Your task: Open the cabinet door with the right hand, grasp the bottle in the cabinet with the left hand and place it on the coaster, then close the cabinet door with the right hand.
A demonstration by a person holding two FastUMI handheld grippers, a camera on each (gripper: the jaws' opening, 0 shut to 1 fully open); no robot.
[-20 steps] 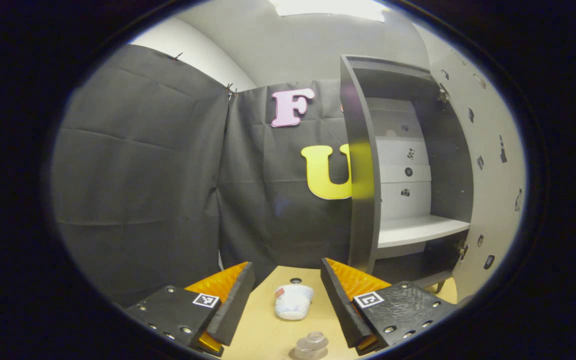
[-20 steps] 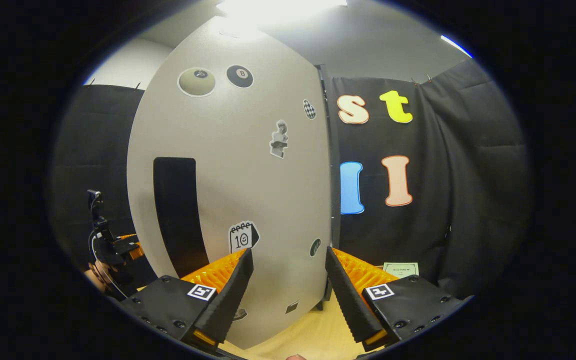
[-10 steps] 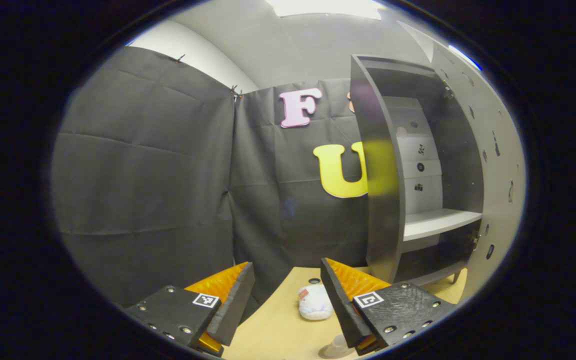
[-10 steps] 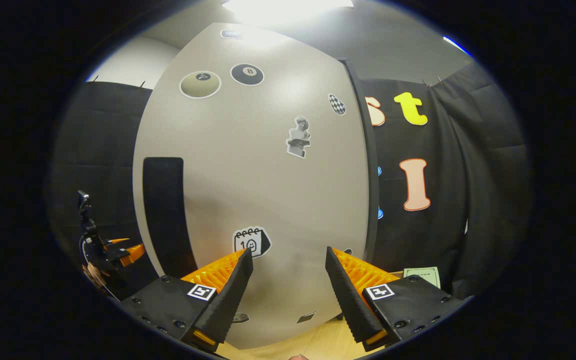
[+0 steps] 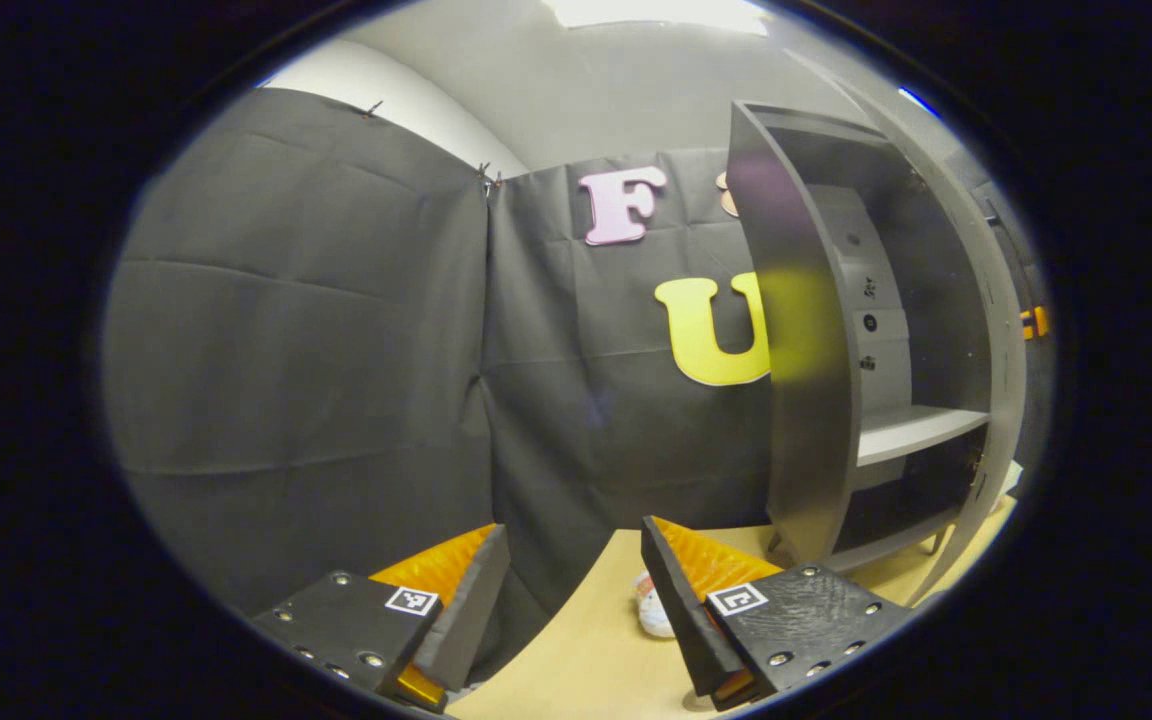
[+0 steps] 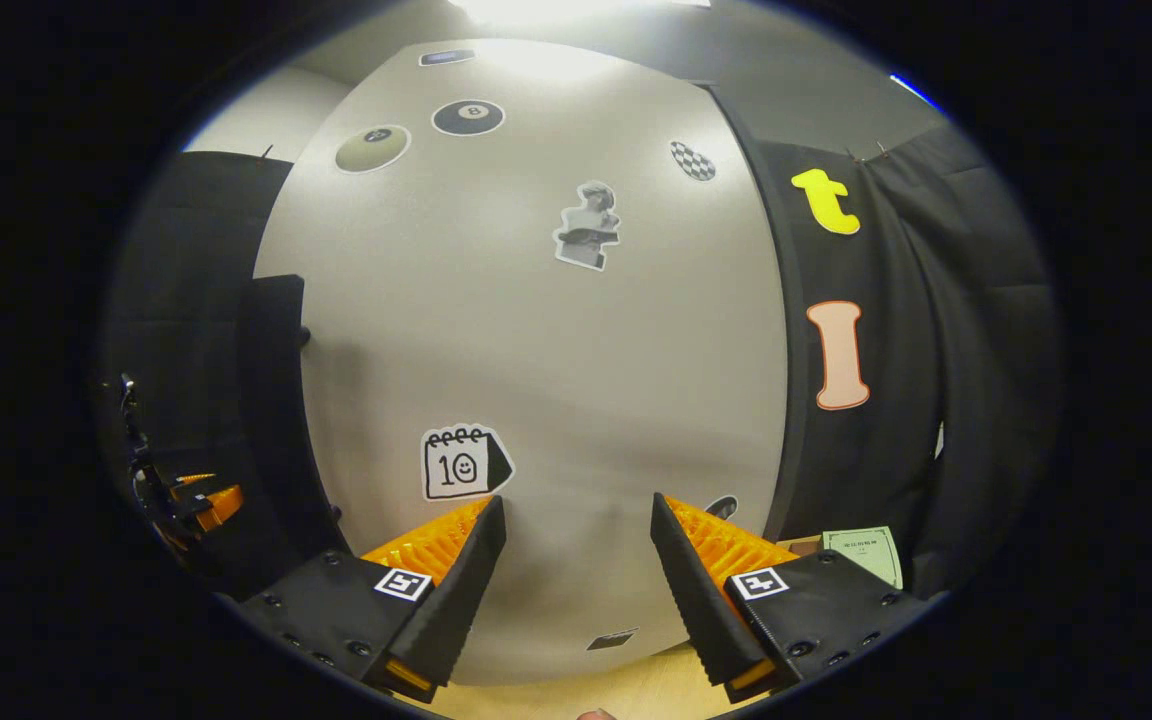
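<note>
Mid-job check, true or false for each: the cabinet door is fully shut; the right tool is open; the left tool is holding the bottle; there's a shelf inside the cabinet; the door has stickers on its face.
1. The door is fully shut. False: the left gripper view shows the cabinet open at the front, its inside in sight.
2. The right tool is open. True: nothing sits between its fingers.
3. The left tool holds the bottle. False: it is open and empty, above the table.
4. A shelf sits inside the cabinet. True.
5. The door carries stickers. True.
</note>
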